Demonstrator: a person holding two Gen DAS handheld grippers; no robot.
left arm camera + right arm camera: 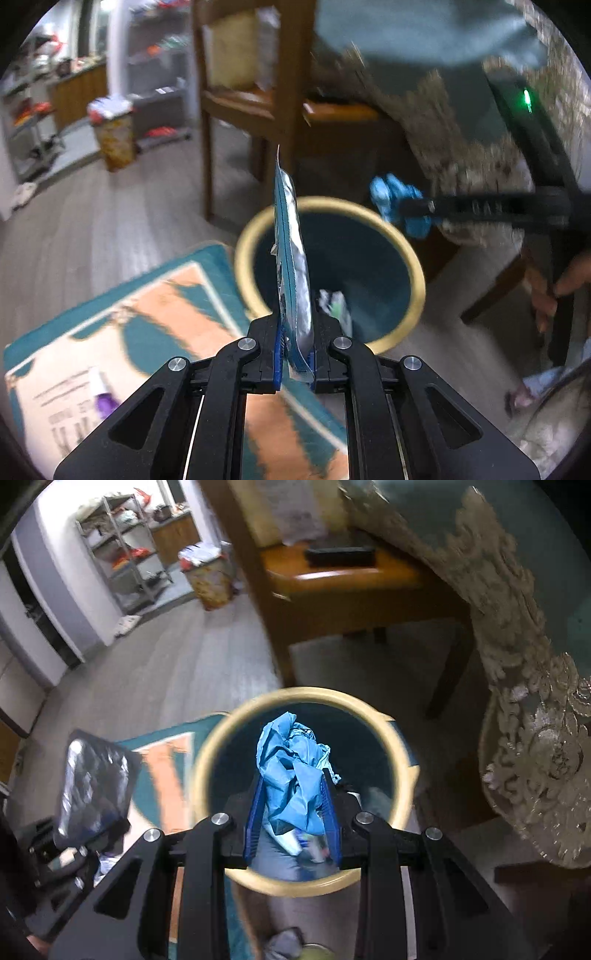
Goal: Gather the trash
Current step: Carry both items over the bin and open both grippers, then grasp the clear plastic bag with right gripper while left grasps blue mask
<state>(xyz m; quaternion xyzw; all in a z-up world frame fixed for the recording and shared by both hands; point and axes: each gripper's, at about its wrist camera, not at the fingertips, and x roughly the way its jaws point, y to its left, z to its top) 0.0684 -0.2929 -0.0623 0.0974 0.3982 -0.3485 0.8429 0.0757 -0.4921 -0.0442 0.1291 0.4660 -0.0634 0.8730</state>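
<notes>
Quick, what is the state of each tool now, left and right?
Left tool: closed on a flat blue and silver wrapper.
Right tool: closed on a crumpled blue glove, above the bin.

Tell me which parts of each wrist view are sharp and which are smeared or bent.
Left wrist view: the left gripper and its flat blue-and-silver foil wrapper are sharp; the teal-and-orange patterned rug and round yellow-rimmed bin are motion-smeared.
Right wrist view: the right gripper and crumpled blue plastic wad are crisp; the lace-edged tablecloth blurs, and the fisheye bends the edges.
</notes>
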